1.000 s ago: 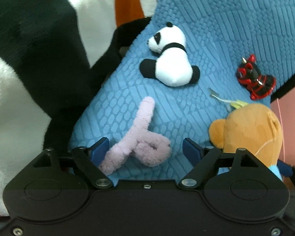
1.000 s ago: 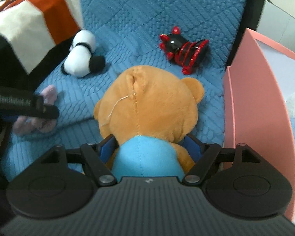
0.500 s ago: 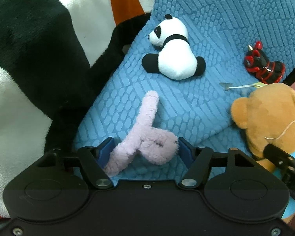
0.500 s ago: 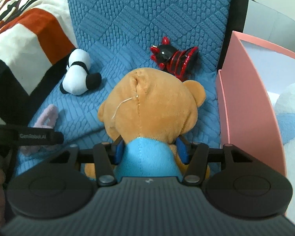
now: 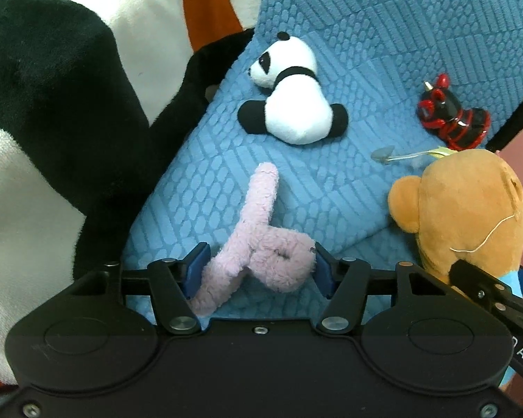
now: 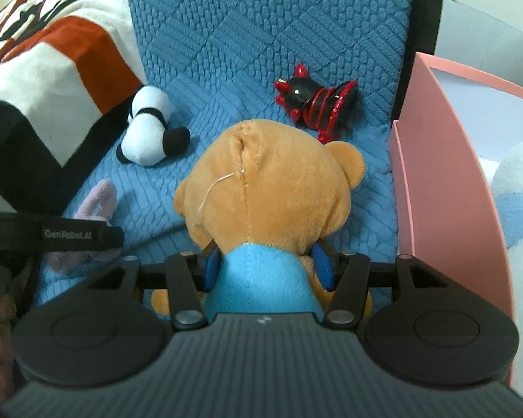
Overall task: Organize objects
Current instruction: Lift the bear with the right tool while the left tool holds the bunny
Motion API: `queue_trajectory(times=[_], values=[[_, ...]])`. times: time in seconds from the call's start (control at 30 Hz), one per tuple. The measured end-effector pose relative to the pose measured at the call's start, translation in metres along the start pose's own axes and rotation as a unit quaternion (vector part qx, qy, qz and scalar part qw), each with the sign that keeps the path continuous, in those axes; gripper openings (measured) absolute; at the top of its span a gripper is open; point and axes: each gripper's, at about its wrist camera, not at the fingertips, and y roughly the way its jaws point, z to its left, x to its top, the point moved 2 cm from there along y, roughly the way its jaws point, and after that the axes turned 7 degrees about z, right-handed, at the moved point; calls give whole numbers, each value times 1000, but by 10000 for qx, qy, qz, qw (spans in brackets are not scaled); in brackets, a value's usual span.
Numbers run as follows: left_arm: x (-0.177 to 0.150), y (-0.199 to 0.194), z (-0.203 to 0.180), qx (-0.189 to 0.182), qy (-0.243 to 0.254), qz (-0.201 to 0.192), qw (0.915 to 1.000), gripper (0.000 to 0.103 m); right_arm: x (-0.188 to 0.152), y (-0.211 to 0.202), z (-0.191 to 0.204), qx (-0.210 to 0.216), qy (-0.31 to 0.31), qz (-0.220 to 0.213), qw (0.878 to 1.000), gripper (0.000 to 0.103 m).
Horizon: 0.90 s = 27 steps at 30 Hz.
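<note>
From the left wrist, the left gripper (image 5: pixel 258 266) has its blue pads against both sides of a fuzzy pink loop toy (image 5: pixel 259 240); the jaws have just been closing and now squeeze the curled end, while the toy's straight arm reaches away over the blue quilted cover (image 5: pixel 366 52). Farther off, a small panda plush (image 5: pixel 294 99) lies on its side in black and white, and to the right of it sits a glossy black-and-red figurine (image 5: pixel 453 118). At the right edge stands the orange teddy bear (image 5: pixel 470 209), seen from behind, with a loose thread on its head; the other gripper's black arm crosses its lower part and hides the body. A black, white and orange blanket (image 5: pixel 69 104) fills the left side.

From the right wrist, the right gripper (image 6: pixel 268 264) is clamped on the teddy bear (image 6: pixel 272 188) at the neck, just above its light blue shirt, with a blue pad pressed in on each side. The bear's head rises beyond the fingers, and its front is turned away. The figurine (image 6: pixel 317 108) lies just beyond the bear, and the panda (image 6: pixel 150 136) far left. The pink toy (image 6: pixel 99 202) is mostly hidden behind the left gripper (image 6: pixel 52 235) at the near left. On the right stands a pink box (image 6: pixel 442 174), touching nothing held; something white and blue inside it is cut off by the frame.
</note>
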Motion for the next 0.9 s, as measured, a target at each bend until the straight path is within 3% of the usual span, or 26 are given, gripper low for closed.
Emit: queue_trajectory(times=[0.3,0.6,0.8,0.9], values=[[-10,-20,-3,-492,22,-138,9987,57,-13,-19,3,95,40,-30,9999,56],[-37,-49,-14,-1023,117,10,9947,57,-31,-48,6,95,171,-1,9998,56],[-44,-79,-18,-1176,262,-91,9927,57,-42,-74,1,89,408,-44,9991,56],[-49,-94,-20,-1069,382,-243,9932,57,-43,-86,-6,56,528,-63,9986,56]])
